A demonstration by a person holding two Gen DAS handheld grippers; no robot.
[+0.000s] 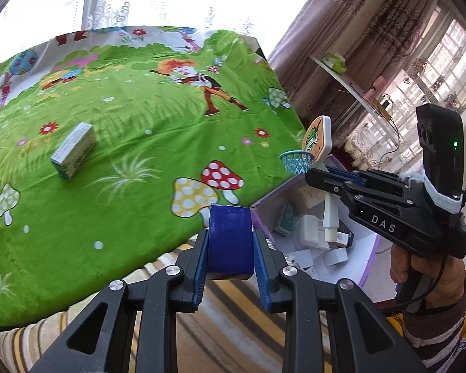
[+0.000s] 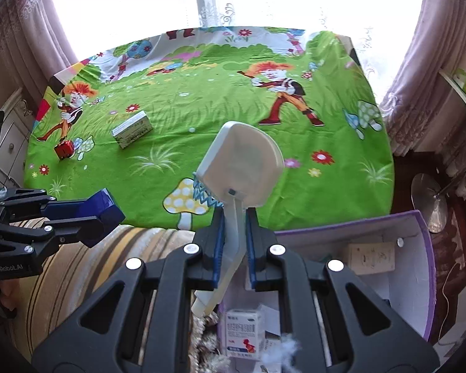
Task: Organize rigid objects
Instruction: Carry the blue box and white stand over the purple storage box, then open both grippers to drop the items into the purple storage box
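My left gripper [image 1: 230,236] is shut on a dark blue box [image 1: 230,248], held over the near edge of the table [image 1: 139,108]. The right wrist view shows that blue box [image 2: 104,206] at the left, in the left gripper [image 2: 99,214]. My right gripper [image 2: 234,217] is shut on the white pole of a toy basketball hoop [image 2: 242,168]. From the left, the hoop [image 1: 318,143] and right gripper [image 1: 323,174] hang above an open purple box [image 1: 273,192]. A green-and-white carton [image 2: 133,129] and a small red cube [image 2: 64,149] lie on the green cartoon cloth.
The purple box [image 2: 341,220] stands below the table's right corner and holds several small cartons, one a white medicine box [image 2: 242,332]. A striped cushion [image 2: 87,264] lies along the table's near edge. A shelf [image 1: 351,87] and curtains are at the right.
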